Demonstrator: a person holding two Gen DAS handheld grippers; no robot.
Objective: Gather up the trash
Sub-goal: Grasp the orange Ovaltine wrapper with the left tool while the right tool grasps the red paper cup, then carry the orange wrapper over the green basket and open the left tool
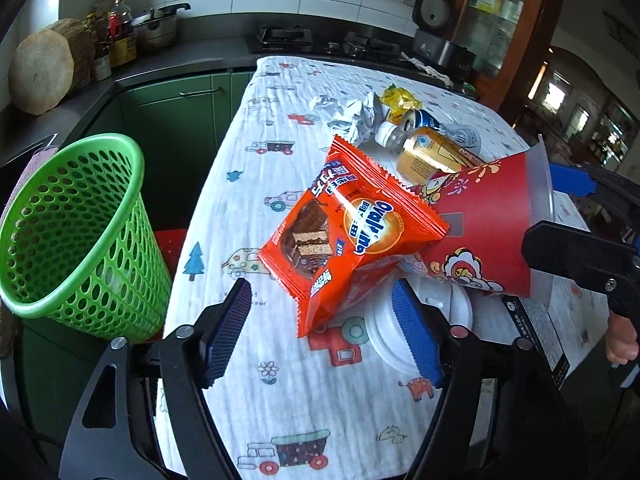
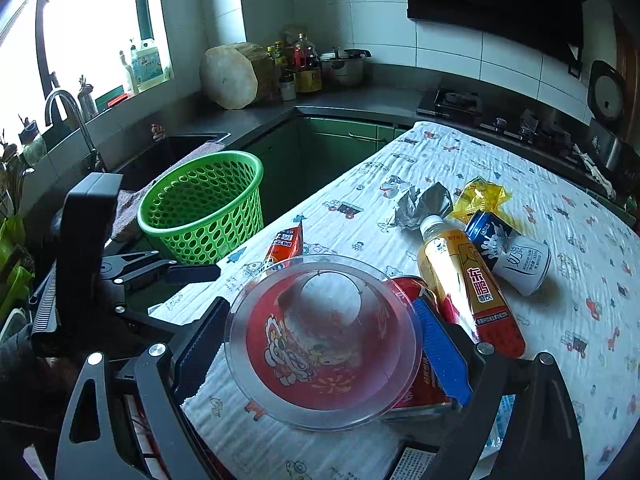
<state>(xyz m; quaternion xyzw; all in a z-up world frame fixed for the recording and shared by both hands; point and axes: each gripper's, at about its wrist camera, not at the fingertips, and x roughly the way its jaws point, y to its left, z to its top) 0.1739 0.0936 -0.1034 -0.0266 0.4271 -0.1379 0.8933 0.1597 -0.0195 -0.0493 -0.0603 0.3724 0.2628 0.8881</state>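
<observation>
An orange Ovaltine snack wrapper [image 1: 348, 236] lies on the patterned tablecloth [image 1: 280, 392], just ahead of my open, empty left gripper [image 1: 324, 332]. My right gripper [image 2: 324, 344] is shut on a red paper cup [image 2: 328, 344] lying on its side, its fingers at either side of the rim; the cup also shows in the left wrist view [image 1: 492, 224]. A green mesh bin [image 1: 72, 236] stands off the table's left edge and shows in the right wrist view [image 2: 204, 208]. The wrapper's end [image 2: 285, 246] peeks out beyond the cup.
A yellow drink bottle [image 2: 464, 284], a blue-white milk can [image 2: 508, 252], crumpled foil [image 2: 420, 204] and a yellow wrapper [image 2: 480, 196] lie further along the table. A white lid [image 1: 384, 340] lies under the left gripper's right finger. Sink and counter stand behind the bin.
</observation>
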